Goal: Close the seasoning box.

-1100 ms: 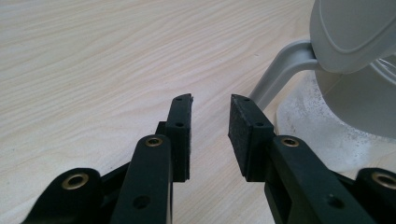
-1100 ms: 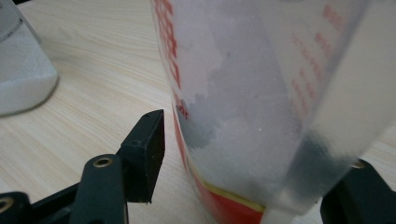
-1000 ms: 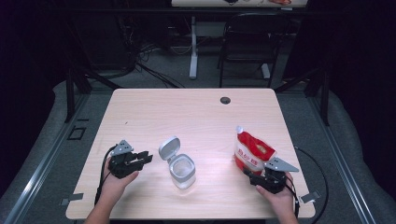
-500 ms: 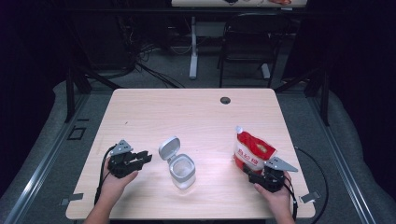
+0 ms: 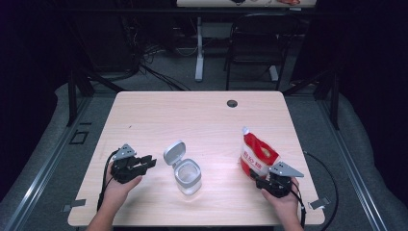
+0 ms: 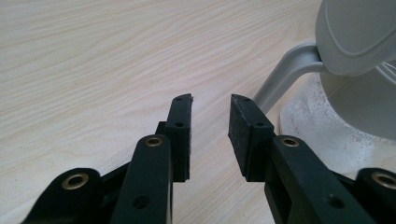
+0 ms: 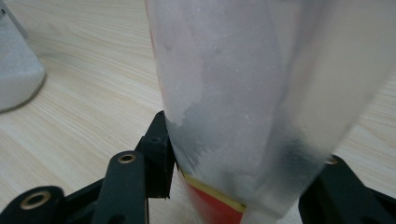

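Observation:
A red pouch (image 5: 257, 153) with a white top stands at the table's right. My right gripper (image 5: 256, 176) sits at its near side. Its jaws have just been closing with the pouch (image 7: 243, 70) between them. The left pad (image 7: 161, 149) touches the pouch's side and the other pad is hidden behind it. A clear jar (image 5: 187, 177) with white powder stands mid-table, its grey flip lid (image 5: 173, 153) open. My left gripper (image 5: 150, 162) rests left of the jar, pointing at it. In the left gripper view its jaws (image 6: 210, 100) stand apart with nothing between them, the jar (image 6: 327, 121) just ahead to the right.
The wooden table (image 5: 192, 115) has a small round cable hole (image 5: 232, 103) near its far edge. A chair (image 5: 255, 43) and a stand (image 5: 199, 48) lie beyond the table. Cables trail from both grippers toward the near edge.

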